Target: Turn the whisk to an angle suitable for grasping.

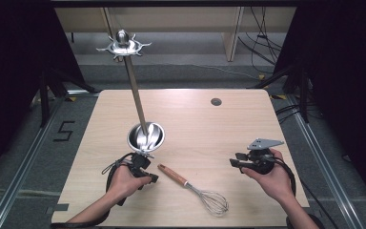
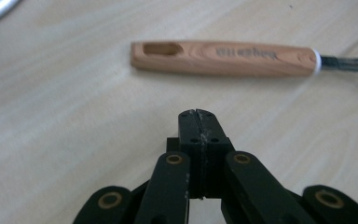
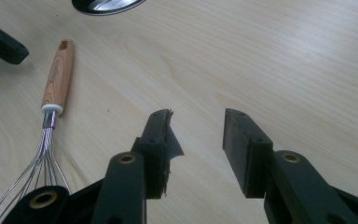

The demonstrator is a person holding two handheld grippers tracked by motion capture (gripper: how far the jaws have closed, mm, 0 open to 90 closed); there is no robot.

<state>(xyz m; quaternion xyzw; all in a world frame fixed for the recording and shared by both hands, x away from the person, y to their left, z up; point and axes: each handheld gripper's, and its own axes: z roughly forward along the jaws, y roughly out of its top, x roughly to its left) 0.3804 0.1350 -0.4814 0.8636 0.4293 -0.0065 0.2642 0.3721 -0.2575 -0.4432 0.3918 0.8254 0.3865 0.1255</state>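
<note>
A whisk with a wooden handle [image 1: 172,175] and wire head [image 1: 213,201] lies flat on the table near the front. My left gripper [image 1: 151,178] sits just left of the handle's end, jaws shut with nothing between them; in the left gripper view its tip [image 2: 198,113] points at the handle [image 2: 223,59] a short way off. My right gripper [image 1: 234,162] hovers at the right, open and empty; in the right gripper view its gap [image 3: 196,122] is over bare wood, the whisk [image 3: 58,79] lying to its left.
A metal stand with a round bowl base [image 1: 146,136], a tall rod and a hooked top ring [image 1: 123,46] stands behind my left hand. The wooden table [image 1: 209,129] has a grommet hole [image 1: 216,101] at the back.
</note>
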